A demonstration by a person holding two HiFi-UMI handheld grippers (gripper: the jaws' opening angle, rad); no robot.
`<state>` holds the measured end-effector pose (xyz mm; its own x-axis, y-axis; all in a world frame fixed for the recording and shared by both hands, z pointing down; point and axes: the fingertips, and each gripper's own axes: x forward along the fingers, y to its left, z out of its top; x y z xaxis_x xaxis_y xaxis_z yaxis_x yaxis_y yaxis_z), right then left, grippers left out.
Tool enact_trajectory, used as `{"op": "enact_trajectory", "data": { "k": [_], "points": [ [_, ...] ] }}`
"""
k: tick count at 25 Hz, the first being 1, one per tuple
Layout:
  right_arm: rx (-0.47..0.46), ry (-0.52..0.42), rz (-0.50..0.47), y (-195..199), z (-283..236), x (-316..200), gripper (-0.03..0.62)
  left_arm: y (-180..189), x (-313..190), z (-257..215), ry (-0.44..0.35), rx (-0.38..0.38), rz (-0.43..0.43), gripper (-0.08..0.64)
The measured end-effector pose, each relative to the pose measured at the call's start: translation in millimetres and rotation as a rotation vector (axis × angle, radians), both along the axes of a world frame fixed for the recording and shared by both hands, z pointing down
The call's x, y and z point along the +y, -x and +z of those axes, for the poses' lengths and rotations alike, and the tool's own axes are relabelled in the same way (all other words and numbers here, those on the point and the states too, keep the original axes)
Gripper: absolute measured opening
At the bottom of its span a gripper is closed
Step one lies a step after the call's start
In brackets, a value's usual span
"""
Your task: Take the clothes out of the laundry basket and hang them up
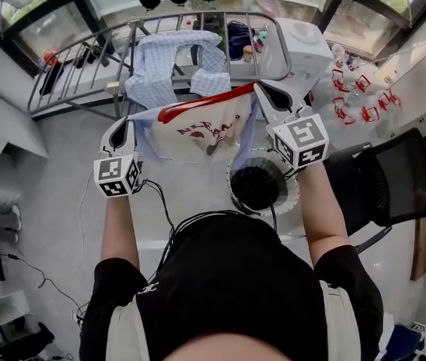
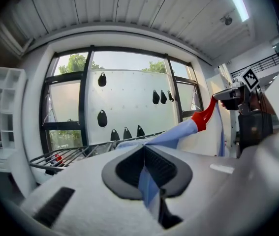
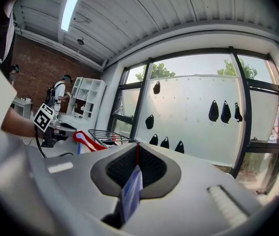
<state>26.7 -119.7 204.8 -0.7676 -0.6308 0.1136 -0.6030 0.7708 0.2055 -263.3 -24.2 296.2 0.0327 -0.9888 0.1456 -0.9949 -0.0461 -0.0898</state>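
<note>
Both bare forearms [image 1: 119,228] reach forward; the left gripper [image 1: 126,126] and right gripper [image 1: 267,96] point nearly level, jaws of each clamped on a red-trimmed pale blue garment [image 1: 205,130].

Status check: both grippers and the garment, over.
Both shut on the garment: left gripper one end, right gripper the other. Garment spread between them, clear of the laundry basket. Checked shirt draped on drying rack ahead.

We read no legible text anywhere. Dark red print on the garment [image 1: 211,132] is too small to make out. Cubes on left gripper [image 1: 125,126] and right gripper [image 1: 264,90] show only square marker patterns.
</note>
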Motion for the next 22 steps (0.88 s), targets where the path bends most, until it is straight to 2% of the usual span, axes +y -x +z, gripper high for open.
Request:
{"op": "enact_trajectory", "data": {
  "k": [7,13,22],
  "points": [
    [-0.042,-0.008,-0.114,80,-9,11,0.017,70,44,-18,-0.021,-0.013,-0.132,0.011],
    [-0.068,-0.012,-0.193,150,-13,25,0.017,129,81,-28,-0.027,-0.038,-0.209,0.011],
    [-0.046,-0.026,-0.287,229,-17,50,0.017,193,124,-36,-0.05,0.001,-0.312,0.011]
  ]
}}
